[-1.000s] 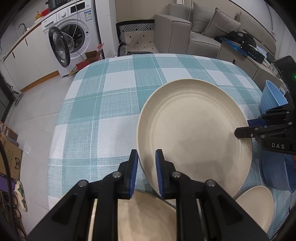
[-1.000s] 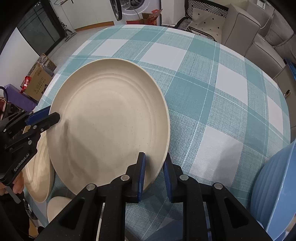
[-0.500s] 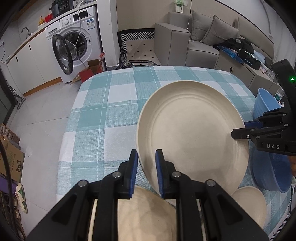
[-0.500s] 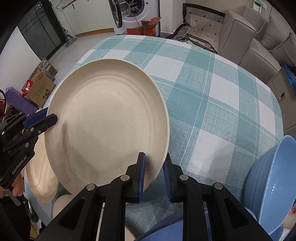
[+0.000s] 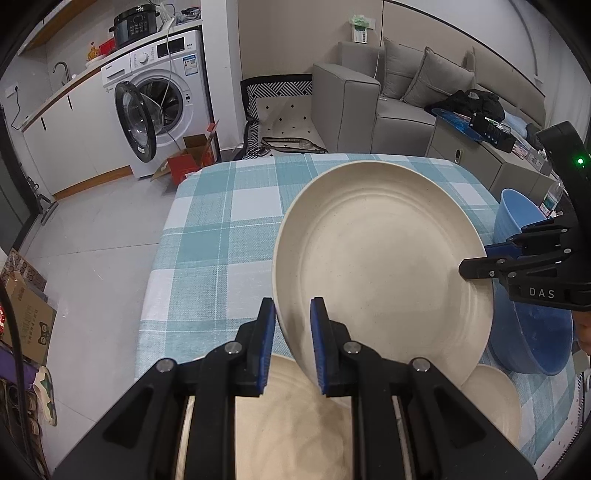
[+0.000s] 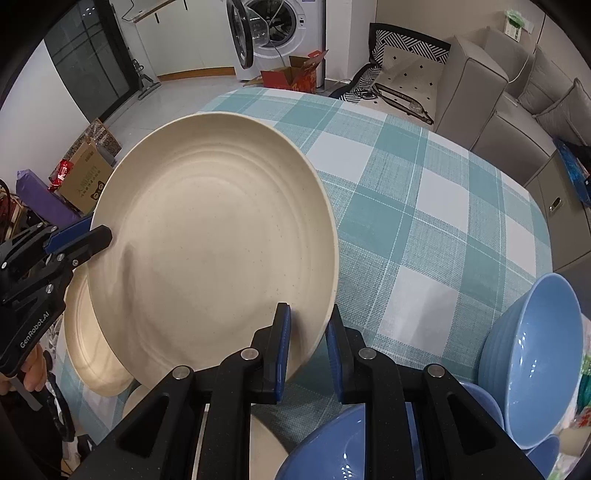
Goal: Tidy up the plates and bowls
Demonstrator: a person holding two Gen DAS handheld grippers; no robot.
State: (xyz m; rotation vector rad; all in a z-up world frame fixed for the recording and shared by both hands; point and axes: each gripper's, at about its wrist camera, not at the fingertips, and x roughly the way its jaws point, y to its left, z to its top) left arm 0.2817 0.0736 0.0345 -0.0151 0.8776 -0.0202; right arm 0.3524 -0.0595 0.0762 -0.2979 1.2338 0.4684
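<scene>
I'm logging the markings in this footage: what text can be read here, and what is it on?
"DAS": on the right gripper, seen from the left wrist.
"GenRobot.AI": on the left gripper, seen from the right wrist.
Washing machine labels, cardboard box print and wall sticker: too small or blurred to read.

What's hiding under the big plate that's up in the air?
Under the big plate you can see the checked tablecloth, part of another cream plate and the edge of a smaller one. The rest of those plates is covered, so anything else there can't be seen.
</scene>
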